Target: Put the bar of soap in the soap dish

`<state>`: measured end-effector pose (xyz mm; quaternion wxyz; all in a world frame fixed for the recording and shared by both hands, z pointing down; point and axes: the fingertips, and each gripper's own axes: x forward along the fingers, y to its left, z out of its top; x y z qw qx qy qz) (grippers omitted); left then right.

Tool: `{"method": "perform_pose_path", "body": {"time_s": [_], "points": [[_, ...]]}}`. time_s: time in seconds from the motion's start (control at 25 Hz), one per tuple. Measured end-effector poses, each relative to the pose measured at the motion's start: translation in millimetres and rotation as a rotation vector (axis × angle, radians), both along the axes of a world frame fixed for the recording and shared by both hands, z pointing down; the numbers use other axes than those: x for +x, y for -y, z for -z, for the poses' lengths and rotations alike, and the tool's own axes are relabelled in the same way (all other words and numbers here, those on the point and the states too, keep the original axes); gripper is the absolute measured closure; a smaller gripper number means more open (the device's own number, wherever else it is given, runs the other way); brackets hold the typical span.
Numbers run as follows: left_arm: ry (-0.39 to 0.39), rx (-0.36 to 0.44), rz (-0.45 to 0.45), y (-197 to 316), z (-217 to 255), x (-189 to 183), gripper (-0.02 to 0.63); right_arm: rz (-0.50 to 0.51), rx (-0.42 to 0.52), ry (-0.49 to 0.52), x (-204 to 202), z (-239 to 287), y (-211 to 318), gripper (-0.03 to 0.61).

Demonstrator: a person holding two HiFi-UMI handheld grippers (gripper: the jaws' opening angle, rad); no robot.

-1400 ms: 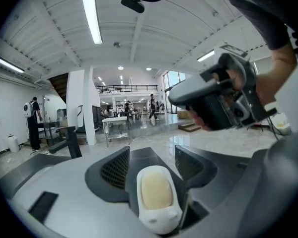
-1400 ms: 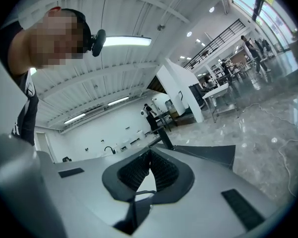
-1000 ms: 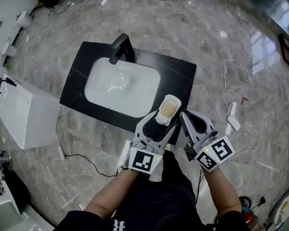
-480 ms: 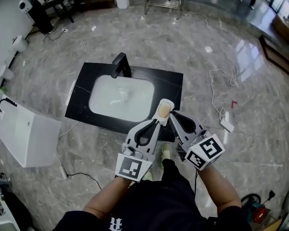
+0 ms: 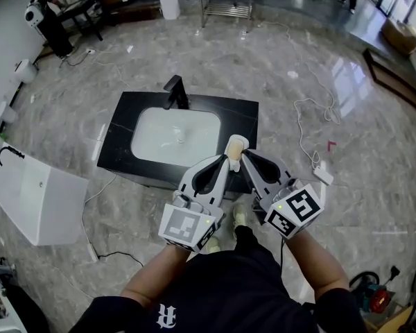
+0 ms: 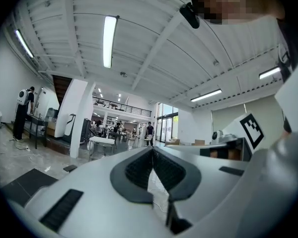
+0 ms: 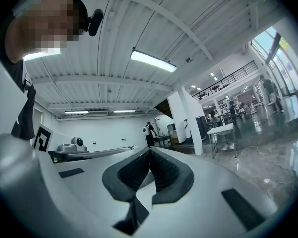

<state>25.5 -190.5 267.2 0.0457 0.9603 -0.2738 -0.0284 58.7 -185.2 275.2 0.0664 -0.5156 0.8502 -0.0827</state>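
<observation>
Head view, with both tool views. The left tool [image 5: 224, 160] [image 6: 152, 151] has its jaws drawn fully together, pads meeting at the tips with nothing between them. The right tool [image 5: 245, 155] [image 7: 149, 151] is likewise closed and empty. The two tools are held side by side, tips converging. The bar of soap [image 5: 234, 148] lies in the white soap dish [image 5: 240, 139], which appears just beyond the two tips and between them. The dish rests on the black desk [image 5: 244, 113], ahead of the tools. The white sink [image 5: 175, 134] lies ahead and to the left of the left tool, with the dark tap [image 5: 173, 89] beyond it. A white box [image 5: 41, 193] stands on the floor far to the left of the left tool.
</observation>
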Motion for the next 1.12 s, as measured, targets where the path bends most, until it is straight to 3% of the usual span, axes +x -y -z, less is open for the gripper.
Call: {"method": "perform_pose_path", "body": {"time_s": [0.28, 1.12], "points": [[0.002, 0.026, -0.003, -4, 7, -5, 0.609, -0.004, -0.013, -0.070, -11, 3, -8, 0.577], [0.015, 0.008, -0.008, 7, -2, -1, 0.609, 0.005, -0.025, -0.072, -14, 2, 6, 0.577]]}}
